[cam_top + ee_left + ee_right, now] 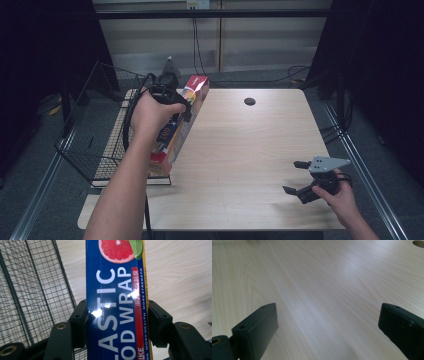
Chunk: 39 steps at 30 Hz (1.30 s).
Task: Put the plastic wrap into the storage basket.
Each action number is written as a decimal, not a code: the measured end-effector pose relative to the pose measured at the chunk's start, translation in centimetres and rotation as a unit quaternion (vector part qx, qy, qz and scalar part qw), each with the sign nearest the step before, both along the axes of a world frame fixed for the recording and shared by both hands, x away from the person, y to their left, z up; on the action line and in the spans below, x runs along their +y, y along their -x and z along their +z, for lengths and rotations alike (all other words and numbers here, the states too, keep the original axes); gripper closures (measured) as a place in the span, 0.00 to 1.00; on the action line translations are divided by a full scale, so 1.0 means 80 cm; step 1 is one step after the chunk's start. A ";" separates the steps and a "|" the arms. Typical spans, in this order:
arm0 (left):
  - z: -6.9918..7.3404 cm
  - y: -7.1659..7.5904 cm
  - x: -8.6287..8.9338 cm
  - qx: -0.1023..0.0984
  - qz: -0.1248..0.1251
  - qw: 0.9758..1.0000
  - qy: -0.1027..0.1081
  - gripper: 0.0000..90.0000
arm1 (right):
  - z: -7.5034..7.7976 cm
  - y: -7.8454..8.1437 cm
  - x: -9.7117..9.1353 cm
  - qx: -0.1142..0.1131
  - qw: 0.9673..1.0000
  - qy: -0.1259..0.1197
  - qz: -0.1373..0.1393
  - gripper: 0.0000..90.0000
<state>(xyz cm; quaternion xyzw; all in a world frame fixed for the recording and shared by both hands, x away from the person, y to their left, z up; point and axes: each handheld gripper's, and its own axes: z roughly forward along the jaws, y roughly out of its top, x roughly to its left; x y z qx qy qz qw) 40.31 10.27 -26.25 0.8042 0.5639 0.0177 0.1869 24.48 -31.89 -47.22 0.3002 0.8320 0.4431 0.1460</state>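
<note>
— What sits ahead of the right gripper [328,327]?
— Pale wood-grain desk [324,282], its two black fingers [255,327] spread wide apart over it.
— Anything else?
— A dark round hole [419,243] at the top right corner.

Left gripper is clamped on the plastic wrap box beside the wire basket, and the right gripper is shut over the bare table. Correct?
Not quite. The right gripper is open, its fingers wide apart over the table, as the right gripper view shows. The left gripper does clamp the box beside the basket.

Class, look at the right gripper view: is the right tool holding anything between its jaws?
No: the right tool stands wide open, with just bare wooden table between its jaws.
</note>
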 end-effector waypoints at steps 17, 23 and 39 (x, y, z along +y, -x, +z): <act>0.014 -0.003 0.028 -0.006 0.023 1.000 -0.001 0.49 | 0.001 0.001 0.000 0.000 1.000 0.001 -0.001 0.02; 0.016 -0.003 0.037 -0.006 0.031 1.000 -0.002 0.49 | 0.000 0.001 0.000 0.000 1.000 0.002 0.000 0.02; 0.029 -0.005 0.058 -0.011 0.050 0.999 -0.007 0.49 | 0.000 0.000 0.001 -0.002 1.000 0.001 -0.001 0.02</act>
